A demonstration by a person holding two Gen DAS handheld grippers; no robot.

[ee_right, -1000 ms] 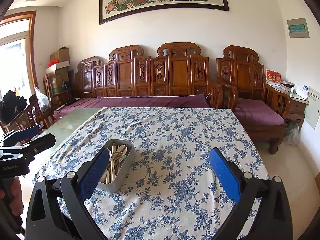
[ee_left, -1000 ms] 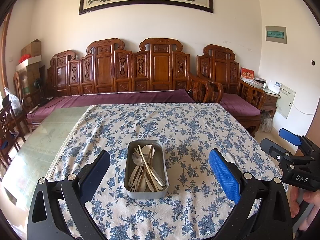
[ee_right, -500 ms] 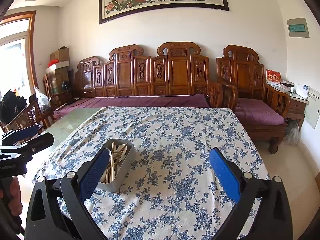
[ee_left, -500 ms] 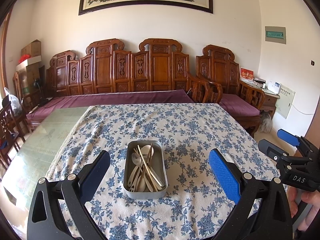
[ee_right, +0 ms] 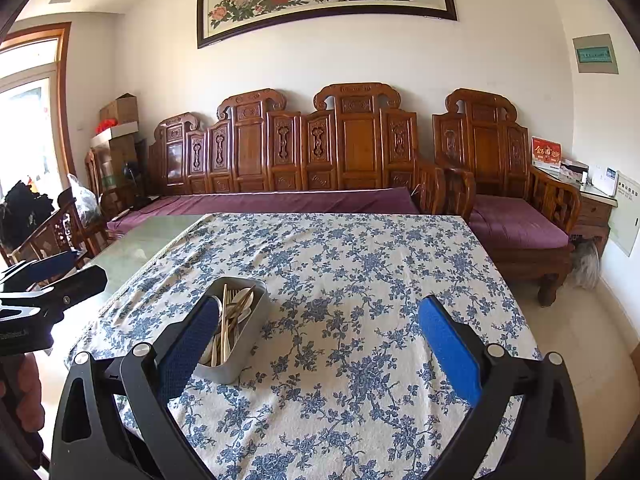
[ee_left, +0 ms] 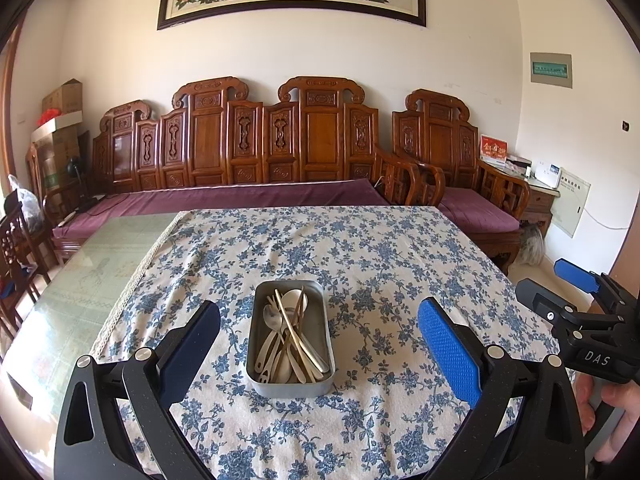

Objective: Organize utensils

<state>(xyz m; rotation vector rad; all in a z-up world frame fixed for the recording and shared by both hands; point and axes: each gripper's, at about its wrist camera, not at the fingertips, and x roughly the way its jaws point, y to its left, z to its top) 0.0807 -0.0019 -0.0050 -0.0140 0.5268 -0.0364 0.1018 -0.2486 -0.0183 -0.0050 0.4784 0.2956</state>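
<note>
A: Where do the utensils (ee_left: pixel 290 338) lie?

B: All piled in the metal tin (ee_left: pixel 291 385), which sits on the near middle of the flowered tablecloth (ee_left: pixel 380 248). Spoons, a fork and thin gold sticks cross each other, handles and bowls mixed.

A: And the grippers?

B: The left gripper (ee_left: pixel 319 342) has its fingers wide apart and empty, the tin framed between them. The right gripper (ee_right: pixel 318 342), just right of the tin, is spread too and holds nothing.

A: Is the job near done?

B: This fits either a tin waiting to be sorted or one just filled; I can't tell which.

A: Any advice for handling?

B: I'd judge the pile tangled, so any grasp should take one handle from the top, slowly, with the tin steadied.
</note>
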